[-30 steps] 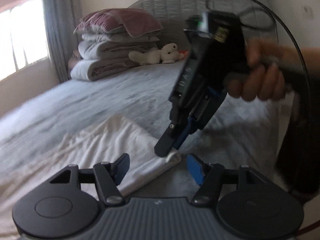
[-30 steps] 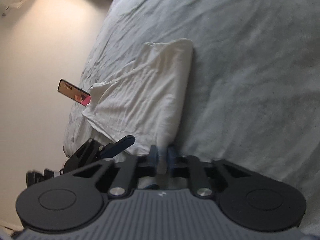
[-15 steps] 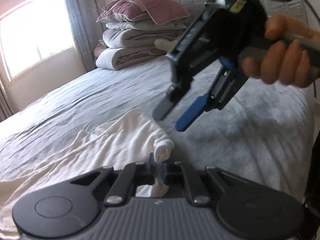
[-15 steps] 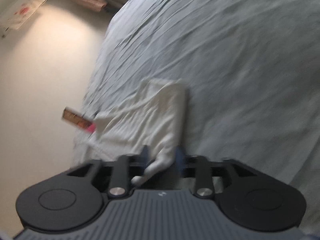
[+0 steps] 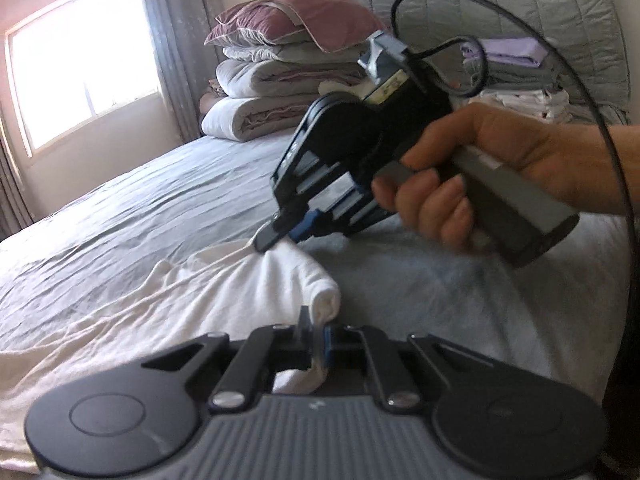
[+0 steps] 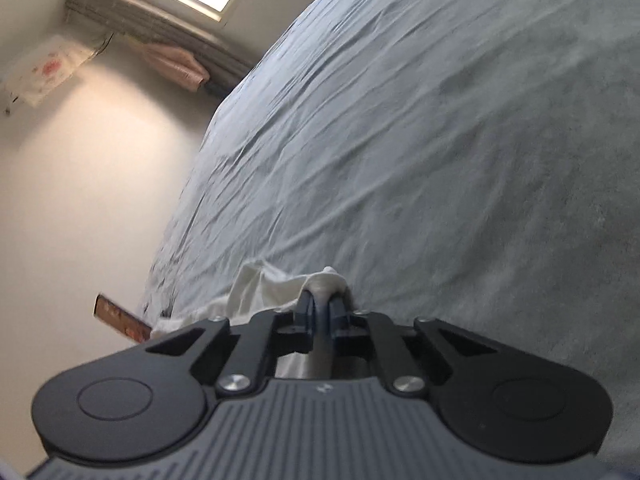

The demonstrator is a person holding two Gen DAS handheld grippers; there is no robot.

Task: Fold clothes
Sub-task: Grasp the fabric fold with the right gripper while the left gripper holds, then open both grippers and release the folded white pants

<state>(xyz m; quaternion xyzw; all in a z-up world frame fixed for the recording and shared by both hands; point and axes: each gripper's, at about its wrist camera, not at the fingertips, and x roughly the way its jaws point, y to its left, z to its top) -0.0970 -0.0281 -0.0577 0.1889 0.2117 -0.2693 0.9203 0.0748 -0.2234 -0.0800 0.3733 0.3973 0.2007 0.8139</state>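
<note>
Half a second ago the right gripper (image 5: 280,236) hung spread above the bed (image 5: 140,208); it has since come down and pinched the far corner of the white cloth (image 5: 224,292). That cloth lies rumpled on the bed near its foot (well apart from the stacked bedding (image 5: 280,80) at the headboard). Nearer the foot, the left gripper (image 5: 318,340) has its jaws pressed together on the cloth's rolled corner.

I'm in a home bedroom: a wide bed (image 5: 168,200) under a grey sheet, a quilted grey headboard (image 5: 520,4), folded duvets and a mauve pillow (image 5: 296,24) stacked at its head, and a curtained window (image 5: 80,60) letting daylight in.
</note>
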